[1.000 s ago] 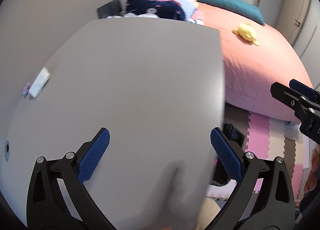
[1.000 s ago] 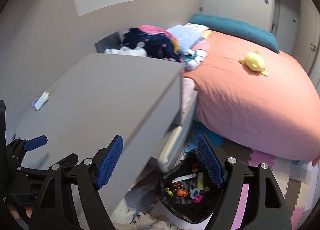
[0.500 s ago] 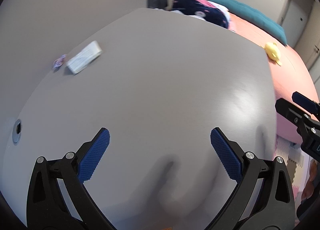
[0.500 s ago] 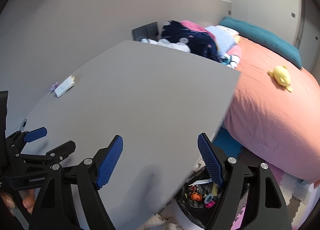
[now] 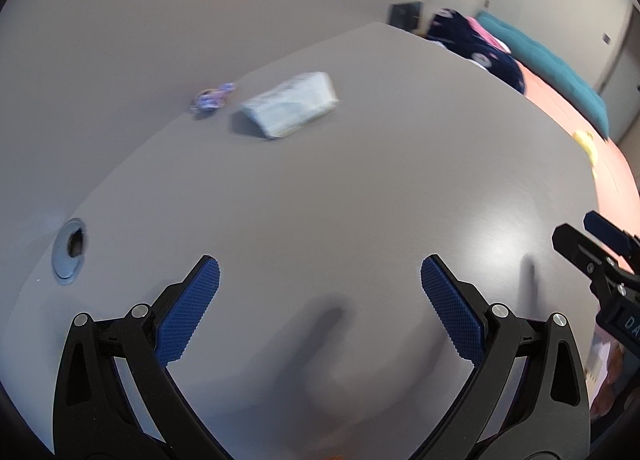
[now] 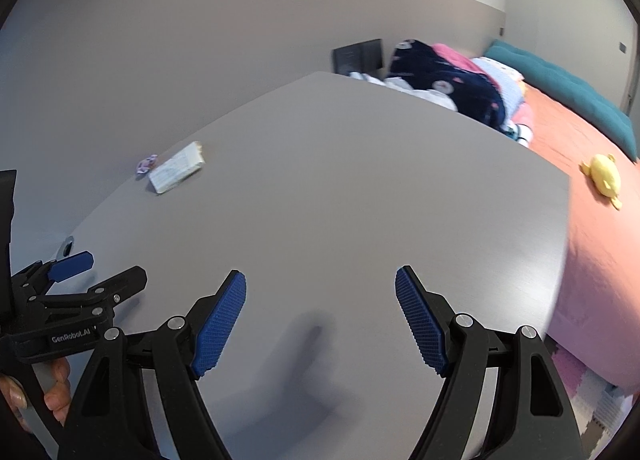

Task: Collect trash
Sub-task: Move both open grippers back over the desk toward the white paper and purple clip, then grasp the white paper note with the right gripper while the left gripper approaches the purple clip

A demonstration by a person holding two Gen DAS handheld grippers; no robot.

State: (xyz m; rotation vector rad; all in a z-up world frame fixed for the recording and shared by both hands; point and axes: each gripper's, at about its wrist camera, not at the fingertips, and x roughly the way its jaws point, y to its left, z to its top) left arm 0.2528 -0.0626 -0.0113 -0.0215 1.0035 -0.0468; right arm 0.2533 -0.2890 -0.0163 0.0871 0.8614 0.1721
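Both grippers hang over the grey bench. The left gripper is wide open and holds nothing. The right gripper is wide open and empty too. A white packet lies near the bench's far left edge by the wall. A small purple wrapper sits just beside it.

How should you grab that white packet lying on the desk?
The white packet lies flat on the desk, long and narrow, with a small purple wrapper close beside one end. Probably best to come down from above with the open left gripper and pinch across its narrow width near the middle, away from the wrapper.
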